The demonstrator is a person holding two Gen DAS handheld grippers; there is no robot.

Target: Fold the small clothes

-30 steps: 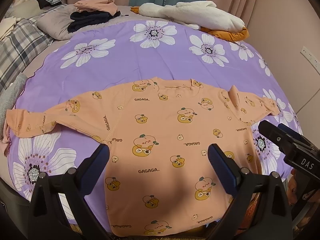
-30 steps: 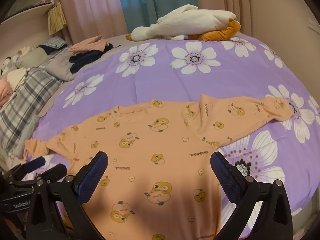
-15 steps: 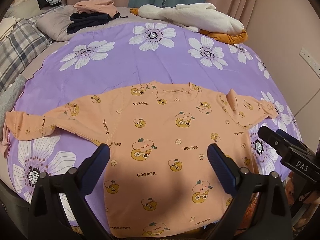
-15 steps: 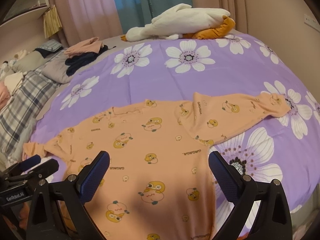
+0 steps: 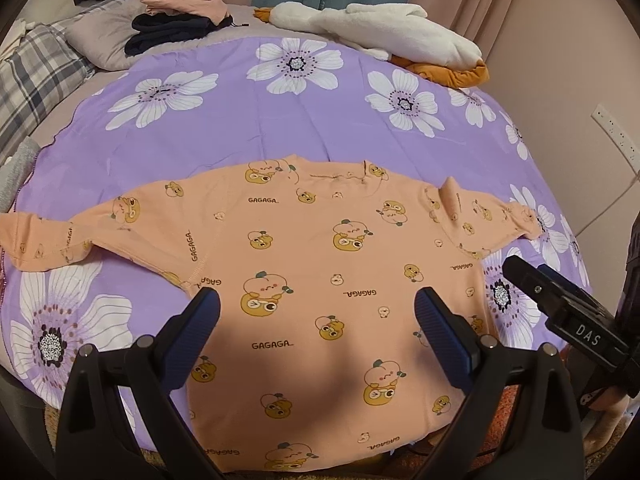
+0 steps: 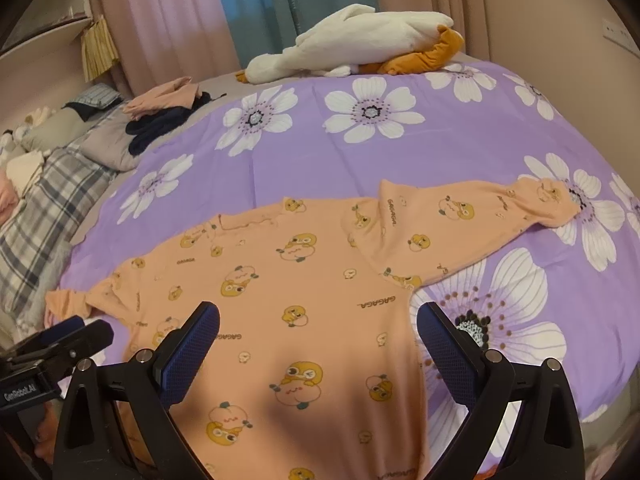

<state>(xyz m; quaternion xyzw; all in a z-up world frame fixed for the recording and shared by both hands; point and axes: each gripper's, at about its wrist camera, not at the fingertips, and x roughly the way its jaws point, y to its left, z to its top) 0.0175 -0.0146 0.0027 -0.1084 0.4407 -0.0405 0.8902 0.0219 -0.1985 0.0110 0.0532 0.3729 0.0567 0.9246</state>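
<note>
An orange long-sleeved top [image 5: 320, 272] printed with cartoon figures and the word GAGAGA is spread flat, front up, on a purple bedspread [image 5: 240, 136] patterned with white flowers, its hem hanging toward the near edge of the bed. Both sleeves are stretched out sideways, the one on the right ending on a flower (a small raised crease is seen near that shoulder). The left gripper [image 5: 318, 320] is held above the lower half of the top with its blue-padded fingers [image 5: 196, 328] set wide apart, and nothing is gripped between them. The right gripper [image 6: 318, 332] is likewise held over the lower part of the top, its fingers [image 6: 444, 344] spread wide and empty. In the left wrist view the right gripper [image 5: 560, 308] is seen at the right edge, beside the top's side seam; whether it touches the cloth cannot be told. At the far side of the bed a white and orange plush toy [image 5: 384, 36] is laid, and to the left a pile of pink and dark clothes [image 5: 176, 20] is stacked on a grey pillow [image 5: 100, 36], next to a plaid blanket [image 5: 36, 68].
</note>
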